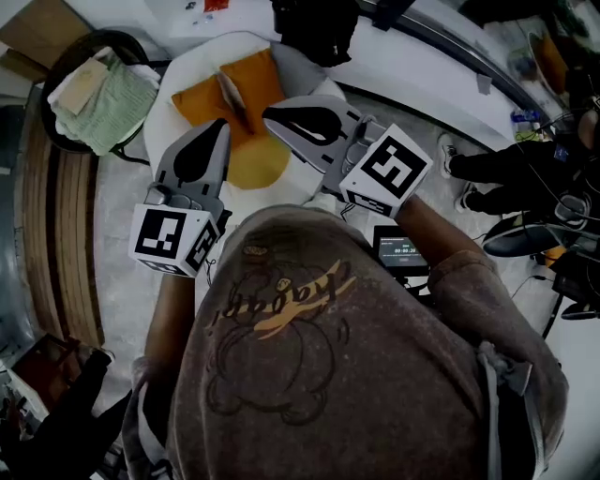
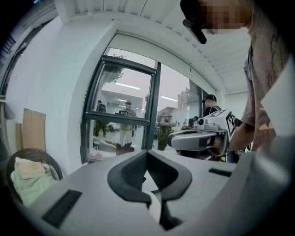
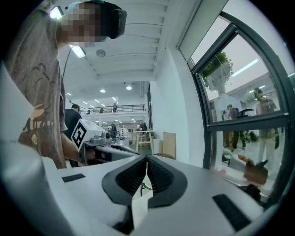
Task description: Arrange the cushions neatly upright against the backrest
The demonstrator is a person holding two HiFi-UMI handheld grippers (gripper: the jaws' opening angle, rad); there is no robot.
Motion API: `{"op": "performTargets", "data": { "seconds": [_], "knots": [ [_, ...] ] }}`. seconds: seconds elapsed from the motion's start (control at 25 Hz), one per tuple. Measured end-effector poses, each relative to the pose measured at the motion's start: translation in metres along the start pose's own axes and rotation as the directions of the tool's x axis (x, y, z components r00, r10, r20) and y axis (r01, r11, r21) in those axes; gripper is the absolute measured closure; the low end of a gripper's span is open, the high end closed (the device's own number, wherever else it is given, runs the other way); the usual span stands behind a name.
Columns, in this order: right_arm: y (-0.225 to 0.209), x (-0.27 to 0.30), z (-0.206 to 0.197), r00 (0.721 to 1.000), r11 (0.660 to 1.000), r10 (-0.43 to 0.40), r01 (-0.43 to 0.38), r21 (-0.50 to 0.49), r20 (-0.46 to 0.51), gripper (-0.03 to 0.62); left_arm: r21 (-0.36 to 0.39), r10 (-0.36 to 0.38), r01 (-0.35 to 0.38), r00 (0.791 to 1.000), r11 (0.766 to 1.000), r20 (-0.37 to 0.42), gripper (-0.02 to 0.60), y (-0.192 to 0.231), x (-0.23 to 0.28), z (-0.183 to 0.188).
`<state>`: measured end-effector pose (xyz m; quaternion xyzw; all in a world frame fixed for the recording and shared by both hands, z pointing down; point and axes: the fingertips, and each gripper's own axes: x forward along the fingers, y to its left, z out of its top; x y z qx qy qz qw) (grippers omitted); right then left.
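Note:
In the head view a white round chair (image 1: 178, 80) holds a flat orange cushion (image 1: 202, 98) with a grey strip lying across its middle, and a round yellow cushion (image 1: 255, 167) nearer to me. Both grippers are raised above the chair's near side. My left gripper (image 1: 223, 123) is shut and holds nothing. My right gripper (image 1: 267, 112) is also shut and holds nothing. The left gripper view looks out at a window, its jaws (image 2: 146, 155) closed, with the right gripper (image 2: 203, 137) at its right. The right gripper view shows closed jaws (image 3: 146, 160) and the left gripper (image 3: 97, 137).
A dark wicker basket (image 1: 73, 58) with folded green and white cloths stands left of the chair, seen also as the basket (image 2: 34, 154). Black equipment (image 1: 314, 28) stands behind the chair. A small screen (image 1: 398, 251) and a person's shoes (image 1: 487, 169) are on the right.

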<state>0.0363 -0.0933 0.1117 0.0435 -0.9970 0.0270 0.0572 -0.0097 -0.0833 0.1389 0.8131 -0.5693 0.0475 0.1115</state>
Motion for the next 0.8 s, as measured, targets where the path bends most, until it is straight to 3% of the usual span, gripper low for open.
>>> {"op": "performTargets", "data": {
  "seconds": [0.4, 0.8],
  "knots": [
    [0.0087, -0.0035, -0.0077, 0.999, 1.000, 0.015, -0.015, 0.001, -0.049, 0.572, -0.003, -0.019, 0.019, 1.000, 1.000, -0.006, 0.577, -0.0024, 0.0023, 0.0004],
    [0.0086, -0.0024, -0.0057, 0.999, 0.999, 0.031, -0.031, 0.009, -0.034, 0.572, -0.016, -0.036, 0.035, 0.999, 0.999, -0.031, 0.577, -0.0050, 0.0091, -0.0056]
  ]
}}
